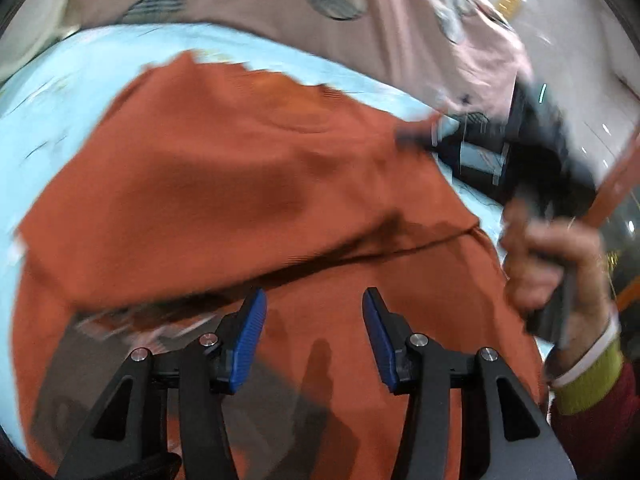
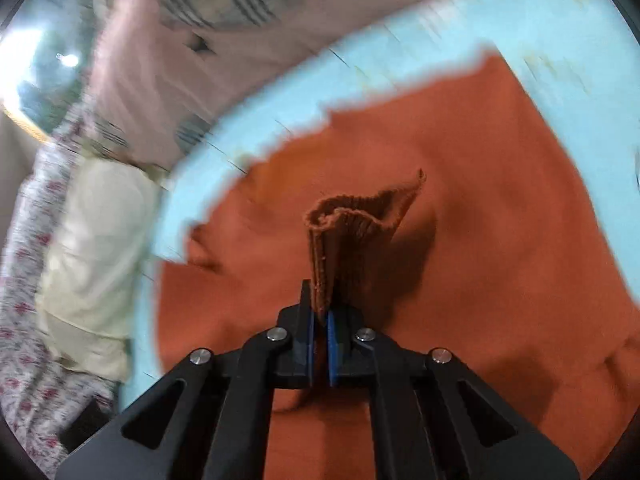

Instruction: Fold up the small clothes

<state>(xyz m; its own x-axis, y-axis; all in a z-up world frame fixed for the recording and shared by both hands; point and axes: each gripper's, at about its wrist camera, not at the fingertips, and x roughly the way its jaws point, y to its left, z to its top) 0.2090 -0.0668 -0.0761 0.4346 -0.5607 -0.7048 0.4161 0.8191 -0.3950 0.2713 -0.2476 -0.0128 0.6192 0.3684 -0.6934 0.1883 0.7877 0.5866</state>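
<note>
A rust-orange garment (image 1: 224, 184) lies spread over a light blue sheet (image 1: 80, 64), with one layer folded across it. My left gripper (image 1: 314, 316) hangs open just above the cloth, nothing between its blue pads (image 1: 250, 340). In the right wrist view my right gripper (image 2: 320, 320) is shut on a ribbed edge of the orange garment (image 2: 352, 228), which stands up out of the jaws in a bunched fold. In the left wrist view the right gripper (image 1: 416, 140) appears blurred at the cloth's far right corner, with a hand (image 1: 560, 256) on its handle.
A pink patterned sheet (image 1: 360, 12) lies beyond the blue one. In the right wrist view a pale yellow cloth (image 2: 92, 248) and a floral fabric (image 2: 28, 320) lie at the left. A sleeve with a yellow cuff (image 1: 588, 380) is at the right edge.
</note>
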